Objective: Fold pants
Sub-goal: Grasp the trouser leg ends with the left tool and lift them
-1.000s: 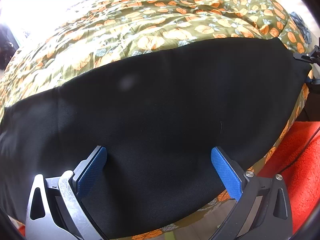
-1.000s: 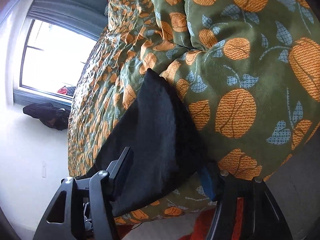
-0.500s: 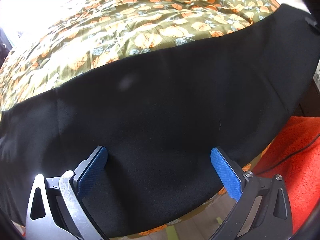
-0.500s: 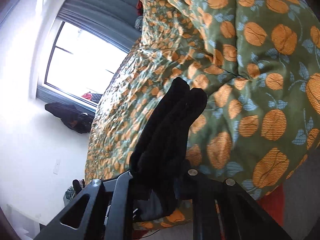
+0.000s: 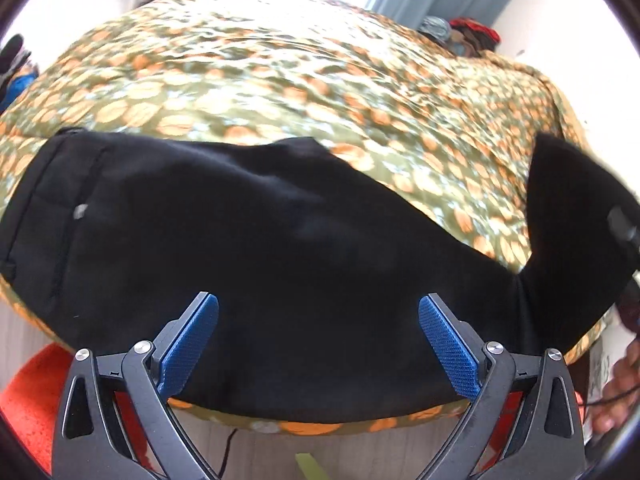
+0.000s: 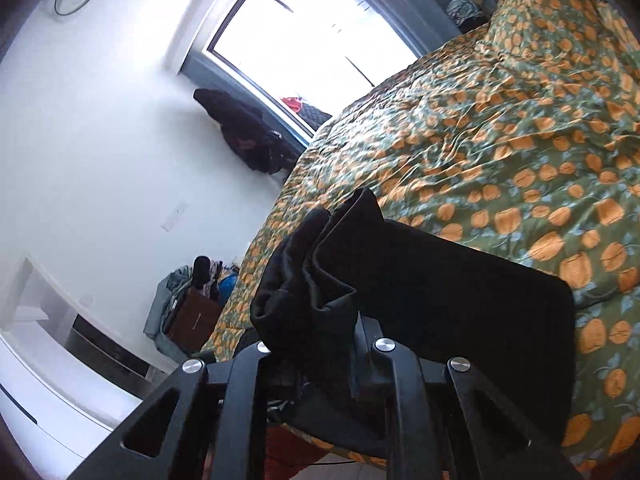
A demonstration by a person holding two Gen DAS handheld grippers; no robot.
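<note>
Black pants [image 5: 248, 240] lie across the near edge of a bed with a green and orange leaf quilt [image 5: 280, 76]. My left gripper [image 5: 318, 336] hovers open over their near edge, blue pads [image 5: 448, 344] wide apart, no cloth between them. In the right wrist view my right gripper [image 6: 320, 344] is shut on the bunched leg end of the pants [image 6: 316, 276], lifted above the quilt [image 6: 500, 120]. That raised end also shows at the right in the left wrist view as a black flap [image 5: 568, 216]. The waistband [image 5: 36, 208] lies at the left.
An orange rug [image 5: 28, 396] lies on the floor below the bed edge. A hand [image 5: 620, 396] shows at the far right. A window [image 6: 316, 36] and white wall stand beyond the bed, with a pile of clothes and a small cabinet [image 6: 192, 308] beside it.
My right gripper shut on the pants' leg end, then lifted and carried it over the bed. The left gripper swung along the pants, still open; the waistband now shows at the left.
</note>
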